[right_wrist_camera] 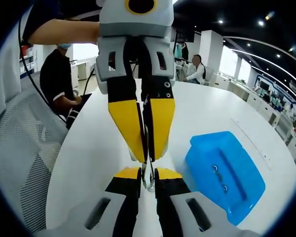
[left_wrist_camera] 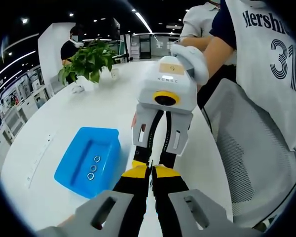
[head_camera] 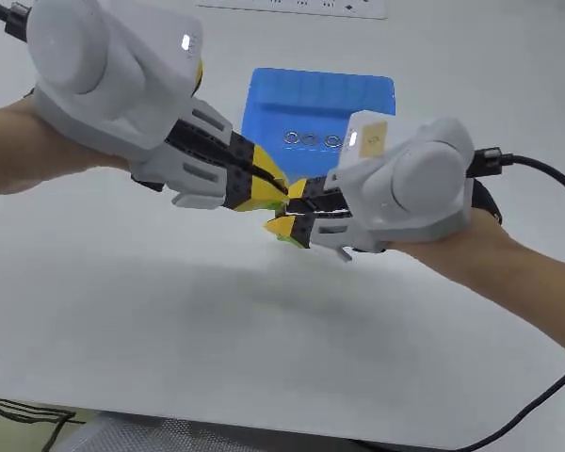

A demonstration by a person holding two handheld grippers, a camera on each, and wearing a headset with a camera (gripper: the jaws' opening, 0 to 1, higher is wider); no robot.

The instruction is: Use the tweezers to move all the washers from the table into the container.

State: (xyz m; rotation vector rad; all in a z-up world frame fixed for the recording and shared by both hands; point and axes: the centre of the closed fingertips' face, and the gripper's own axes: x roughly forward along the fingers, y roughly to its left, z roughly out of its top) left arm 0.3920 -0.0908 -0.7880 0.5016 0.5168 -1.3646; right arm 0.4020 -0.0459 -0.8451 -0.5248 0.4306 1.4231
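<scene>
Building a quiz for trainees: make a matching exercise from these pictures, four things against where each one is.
Things:
1 washers
2 tweezers
3 green plant
4 blue container

Places:
A at the far end of the white table
B between the meeting tips of the left gripper and right gripper
C on the table beyond the grippers
D inside the container

Pairs: 1-D, 2-B, 3-A, 4-C
</scene>
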